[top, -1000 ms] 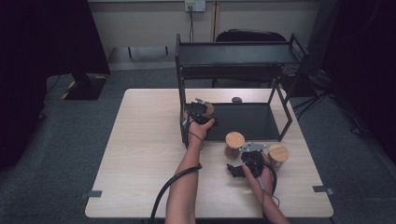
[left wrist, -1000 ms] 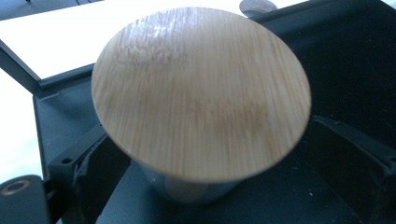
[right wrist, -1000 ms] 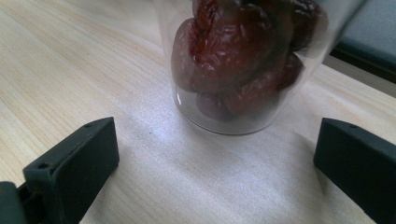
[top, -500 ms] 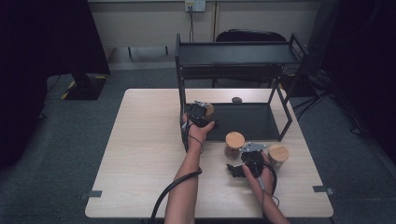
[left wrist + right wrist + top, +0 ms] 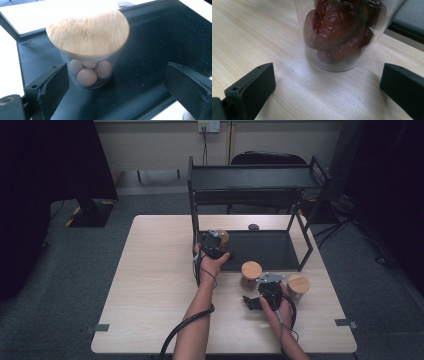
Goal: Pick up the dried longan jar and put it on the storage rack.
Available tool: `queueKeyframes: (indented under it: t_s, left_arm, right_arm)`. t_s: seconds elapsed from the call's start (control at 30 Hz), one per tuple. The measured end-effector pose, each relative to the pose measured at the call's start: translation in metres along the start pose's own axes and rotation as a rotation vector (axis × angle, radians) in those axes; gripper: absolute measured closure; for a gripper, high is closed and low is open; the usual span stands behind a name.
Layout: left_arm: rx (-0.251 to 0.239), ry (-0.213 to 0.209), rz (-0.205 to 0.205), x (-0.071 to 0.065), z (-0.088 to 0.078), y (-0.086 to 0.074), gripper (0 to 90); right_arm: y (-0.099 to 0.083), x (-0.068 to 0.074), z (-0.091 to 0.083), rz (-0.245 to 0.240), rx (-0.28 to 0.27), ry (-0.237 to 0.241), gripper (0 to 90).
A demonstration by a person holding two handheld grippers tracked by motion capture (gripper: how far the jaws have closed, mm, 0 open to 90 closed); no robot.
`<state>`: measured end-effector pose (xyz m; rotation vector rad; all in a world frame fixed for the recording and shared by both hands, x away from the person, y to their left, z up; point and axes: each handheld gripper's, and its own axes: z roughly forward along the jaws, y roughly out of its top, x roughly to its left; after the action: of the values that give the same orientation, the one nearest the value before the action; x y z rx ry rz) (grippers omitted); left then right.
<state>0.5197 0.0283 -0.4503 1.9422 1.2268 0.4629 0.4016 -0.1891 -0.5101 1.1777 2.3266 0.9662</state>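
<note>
A glass jar of round brown balls (image 5: 87,72) with a wooden lid (image 5: 222,237) stands on the lower shelf of a black rack (image 5: 270,251). My left gripper (image 5: 117,97) is open, with the jar just ahead between its jaws and untouched; in the high view the left gripper (image 5: 215,245) sits at the shelf's left end. A second jar (image 5: 251,273), filled with dried red dates (image 5: 339,30), stands on the table. My right gripper (image 5: 327,92) is open before it, apart from the glass, and in the high view the right gripper (image 5: 253,302) lies just below that jar.
A third wooden-lidded jar (image 5: 298,286) stands right of the right hand. A small dark object (image 5: 253,226) lies on the table behind the rack. The rack's upper shelf (image 5: 252,176) overhangs the lower one. The wooden table (image 5: 150,270) stretches bare to the left.
The left gripper has edged slightly back toward the near side from the jar on the shelf. The right gripper and all three jars have stayed put.
</note>
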Motion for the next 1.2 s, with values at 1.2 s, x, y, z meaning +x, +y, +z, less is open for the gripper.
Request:
queueKeyframes:
  t_s: [1.2]
  left_arm:
    - [-0.030,-0.131,0.026,-0.011,-0.033,-0.010,5.5]
  right_arm:
    - [0.000,0.000,0.000,0.001,0.000,0.000,0.0]
